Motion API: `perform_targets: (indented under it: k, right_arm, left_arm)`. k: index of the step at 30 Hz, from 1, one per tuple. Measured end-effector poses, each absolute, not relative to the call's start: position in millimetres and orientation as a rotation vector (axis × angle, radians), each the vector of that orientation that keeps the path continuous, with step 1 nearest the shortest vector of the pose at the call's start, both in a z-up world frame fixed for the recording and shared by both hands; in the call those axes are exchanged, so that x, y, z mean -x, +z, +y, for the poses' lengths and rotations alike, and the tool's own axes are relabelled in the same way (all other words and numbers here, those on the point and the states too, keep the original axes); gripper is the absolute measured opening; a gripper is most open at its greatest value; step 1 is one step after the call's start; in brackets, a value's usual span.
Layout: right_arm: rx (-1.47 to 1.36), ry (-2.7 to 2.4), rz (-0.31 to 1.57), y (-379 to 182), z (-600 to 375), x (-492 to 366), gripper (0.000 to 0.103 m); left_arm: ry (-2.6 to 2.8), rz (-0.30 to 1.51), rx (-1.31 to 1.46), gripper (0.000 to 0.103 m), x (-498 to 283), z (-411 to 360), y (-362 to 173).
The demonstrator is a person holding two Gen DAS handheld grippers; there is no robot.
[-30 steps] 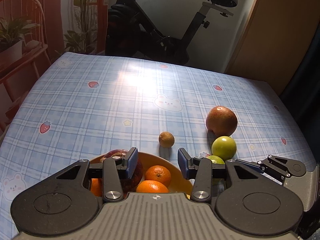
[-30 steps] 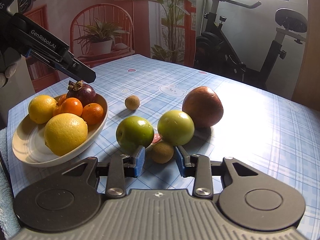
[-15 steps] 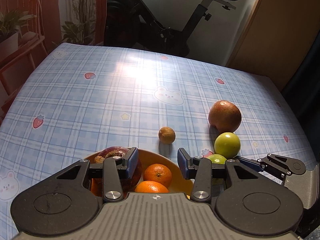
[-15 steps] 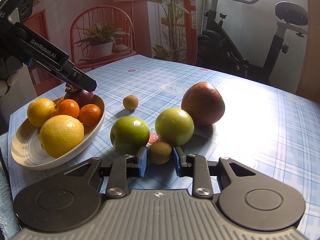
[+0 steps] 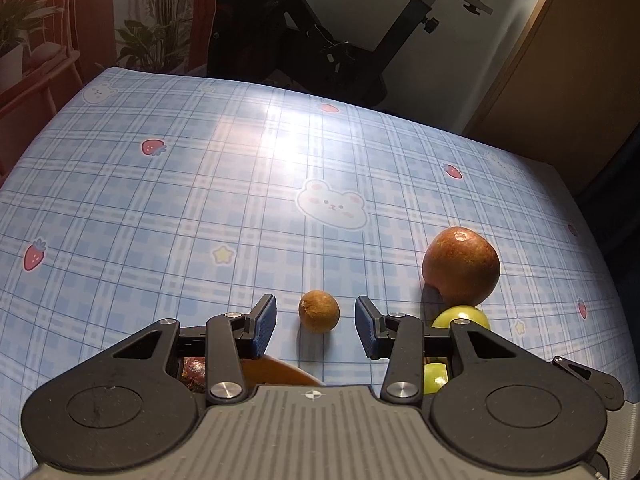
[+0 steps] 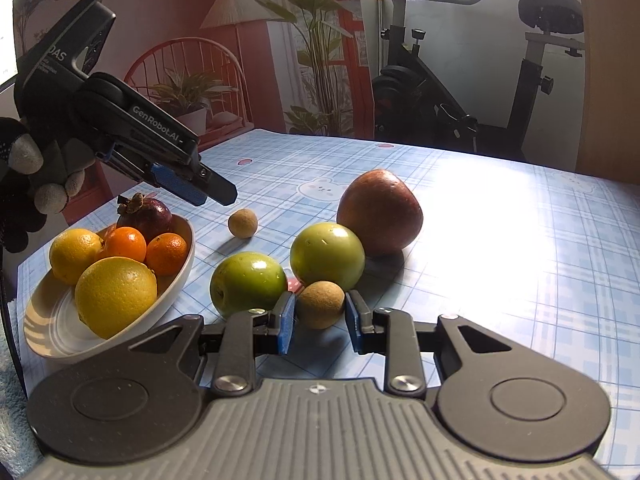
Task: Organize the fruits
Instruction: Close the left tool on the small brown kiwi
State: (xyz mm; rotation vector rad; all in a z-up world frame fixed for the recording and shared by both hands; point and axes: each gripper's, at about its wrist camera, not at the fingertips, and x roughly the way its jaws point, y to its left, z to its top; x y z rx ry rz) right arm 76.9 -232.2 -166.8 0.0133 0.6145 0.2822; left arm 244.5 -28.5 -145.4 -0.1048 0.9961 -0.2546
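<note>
Right gripper (image 6: 319, 323): closed on the near longan (image 6: 320, 304) on the desk (image 6: 500, 248).
Left gripper (image 5: 315, 322): open above the far longan (image 5: 319, 311).

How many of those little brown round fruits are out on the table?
2. One small brown fruit sits between the right gripper fingers; the other lies farther back, beyond the bowl. More may hide behind bigger fruit.

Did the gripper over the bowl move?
Yes. The left gripper moved away from the bowl, toward the small brown fruit lying past the bowl's rim.
</note>
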Motion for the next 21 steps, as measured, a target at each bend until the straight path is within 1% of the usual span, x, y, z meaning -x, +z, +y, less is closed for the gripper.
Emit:
perform_targets:
  k: [7,9,12,18,21]
  right_arm:
    - [-0.012,0.29,0.619,-167.5,-230.9,-79.2,0.03]
    - [-0.015,0.293,0.618,-167.7,-231.1,-79.4,0.03]
    - [-0.023,0.296,0.616,-167.7,-233.3,-79.3,0.03]
    - [-0.036,0.303,0.611,-167.2,-236.8,-79.3,0.03]
    - [-0.038,0.305,0.607,-167.2,-236.7,-78.8,0.03]
  left_arm:
    - [-0.238,1.049,0.139,0.045,-258.7,-32.8,-159.7]
    - [-0.225,1.055,0.141,0.044,-260.6,-33.8,-162.6]
    - [-0.215,1.062,0.145,0.028,-262.5,-34.1,-166.5]
    - [-0.232,1.054,0.109,0.028,-255.4,-36.5,-163.7]
    - [-0.244,1.025,0.096,0.028,-244.6,-33.0,-152.9]
